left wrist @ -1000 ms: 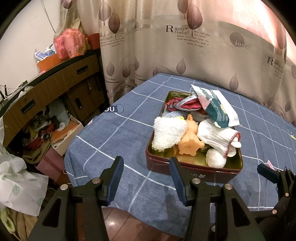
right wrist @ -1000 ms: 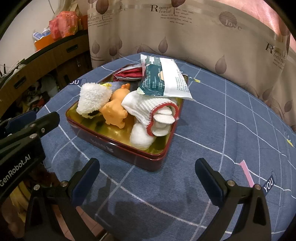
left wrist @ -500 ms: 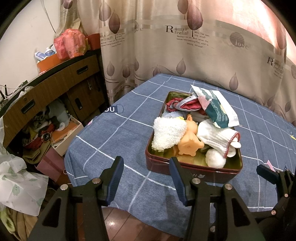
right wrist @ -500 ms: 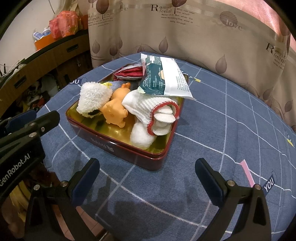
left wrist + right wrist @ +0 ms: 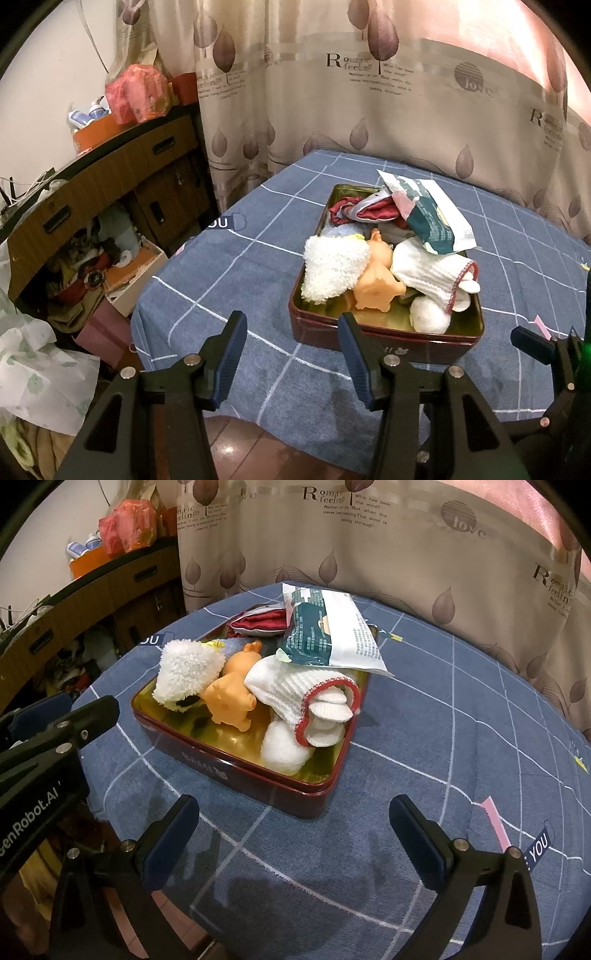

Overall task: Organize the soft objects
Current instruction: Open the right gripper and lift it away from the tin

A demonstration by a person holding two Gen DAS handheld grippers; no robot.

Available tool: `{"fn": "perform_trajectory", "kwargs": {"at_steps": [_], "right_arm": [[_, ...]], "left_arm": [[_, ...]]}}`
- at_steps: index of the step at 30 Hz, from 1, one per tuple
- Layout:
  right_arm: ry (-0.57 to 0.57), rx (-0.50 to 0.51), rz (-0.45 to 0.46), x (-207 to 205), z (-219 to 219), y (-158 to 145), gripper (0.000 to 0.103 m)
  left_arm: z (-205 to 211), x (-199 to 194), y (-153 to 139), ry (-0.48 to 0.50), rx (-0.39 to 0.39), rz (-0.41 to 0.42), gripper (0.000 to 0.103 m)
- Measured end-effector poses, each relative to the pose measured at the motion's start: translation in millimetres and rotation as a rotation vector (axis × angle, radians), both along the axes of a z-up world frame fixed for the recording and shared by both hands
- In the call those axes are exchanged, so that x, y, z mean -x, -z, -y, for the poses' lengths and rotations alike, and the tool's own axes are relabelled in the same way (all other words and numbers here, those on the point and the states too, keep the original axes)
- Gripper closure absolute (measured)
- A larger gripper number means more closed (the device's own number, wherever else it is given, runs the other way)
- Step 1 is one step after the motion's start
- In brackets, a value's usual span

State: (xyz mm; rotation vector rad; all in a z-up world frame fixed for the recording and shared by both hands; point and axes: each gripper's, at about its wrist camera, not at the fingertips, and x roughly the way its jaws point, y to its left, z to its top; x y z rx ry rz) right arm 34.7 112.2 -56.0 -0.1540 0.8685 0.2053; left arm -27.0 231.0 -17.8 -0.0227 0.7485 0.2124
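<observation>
Nothing has moved: both grippers, left (image 5: 291,349) and right (image 5: 293,830), hover with fingers spread (gripping nothing) just before the tin (image 5: 236,766) of soft toys.

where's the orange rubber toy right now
The orange rubber toy lies in the red tin, near its middle in the right wrist view, between the fluffy white cloth on its left and the red-trimmed white sock on its right.
</observation>
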Motion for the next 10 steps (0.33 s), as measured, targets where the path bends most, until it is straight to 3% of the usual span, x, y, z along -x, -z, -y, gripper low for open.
{"fn": "perform_trajectory", "kwargs": {"at_steps": [10], "right_arm": [[-0.001, 0.000, -0.004, 0.1, -0.2, 1.3, 0.001]], "left_arm": [[-0.6, 0.7, 0.9, 0.004, -0.004, 0.008, 0.051]]}}
